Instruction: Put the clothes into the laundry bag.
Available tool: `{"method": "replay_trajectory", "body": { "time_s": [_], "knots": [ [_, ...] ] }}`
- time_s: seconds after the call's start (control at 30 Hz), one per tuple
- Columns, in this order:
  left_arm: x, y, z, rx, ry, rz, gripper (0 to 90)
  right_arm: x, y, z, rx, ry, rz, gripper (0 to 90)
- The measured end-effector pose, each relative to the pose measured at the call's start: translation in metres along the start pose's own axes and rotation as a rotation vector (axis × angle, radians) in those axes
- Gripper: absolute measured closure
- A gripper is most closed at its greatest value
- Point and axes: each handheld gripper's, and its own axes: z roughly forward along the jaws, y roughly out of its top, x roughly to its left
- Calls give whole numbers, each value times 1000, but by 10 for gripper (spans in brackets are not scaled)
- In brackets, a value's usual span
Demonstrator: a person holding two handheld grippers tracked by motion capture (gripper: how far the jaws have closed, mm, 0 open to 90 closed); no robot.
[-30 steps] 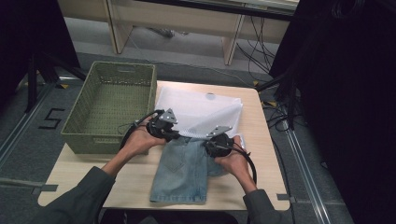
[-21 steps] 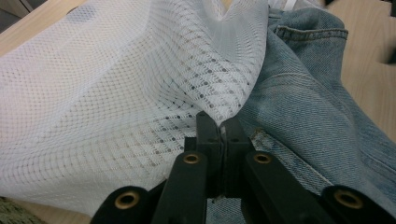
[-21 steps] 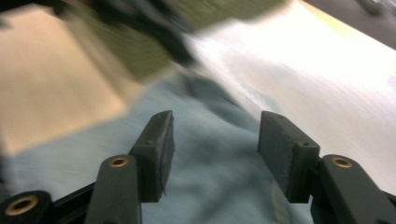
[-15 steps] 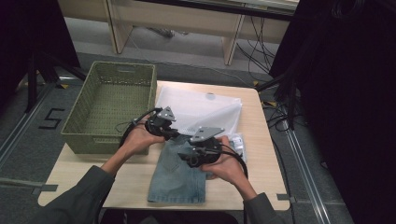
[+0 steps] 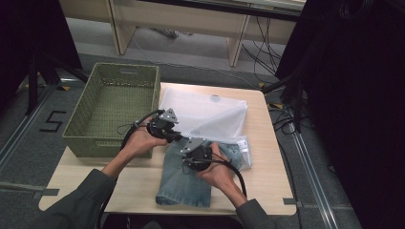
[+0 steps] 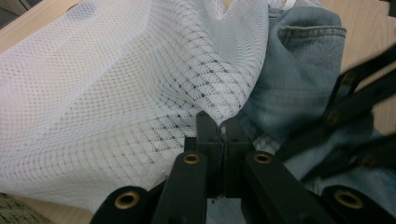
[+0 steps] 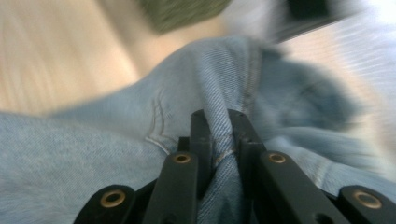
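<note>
Pinching mesh bag (image 6: 116,93), left gripper (image 6: 223,128); right gripper (image 7: 218,122) clamping blurred jeans (image 7: 93,149).

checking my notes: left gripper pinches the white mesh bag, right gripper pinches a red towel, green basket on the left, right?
Not quite. The right gripper pinches a fold of the blue jeans, as the right gripper view shows. The left gripper does pinch the white mesh bag, and the green basket is left.

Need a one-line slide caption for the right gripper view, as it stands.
Right tool shut on a raised fold of the blue jeans above the wooden table.
</note>
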Motion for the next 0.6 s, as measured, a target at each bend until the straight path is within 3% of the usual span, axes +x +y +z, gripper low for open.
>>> {"method": "replay_trajectory", "body": {
  "time_s": [0.03, 0.07, 0.17, 0.23, 0.33, 0.43, 0.5, 0.6],
  "knots": [
    [0, 0, 0, -9, 1, 5, 883, -8, 2, -8, -31, -37, -10, 828],
    [0, 1, -1, -7, -1, 12, 883, -16, 2, -18, -29, -36, -2, 829],
    [-1, 3, -3, -16, 1, 9, 884, -41, -3, -38, -67, -114, 58, 830],
    [-1, 5, -4, -20, -1, 16, 885, -57, -11, -42, -55, -151, 91, 830],
    [-3, 5, -2, -8, -3, 19, 885, -77, -34, -24, 16, -193, 181, 828],
    [-3, 4, 1, 1, -6, 25, 885, -78, -52, 2, 68, -187, 234, 820],
    [-3, 4, 1, 1, -9, 23, 885, -79, -55, 8, 49, -187, 267, 806],
    [-1, 3, 0, 26, -16, 46, 883, -78, -50, 2, 20, -181, 258, 722]
  ]
}}
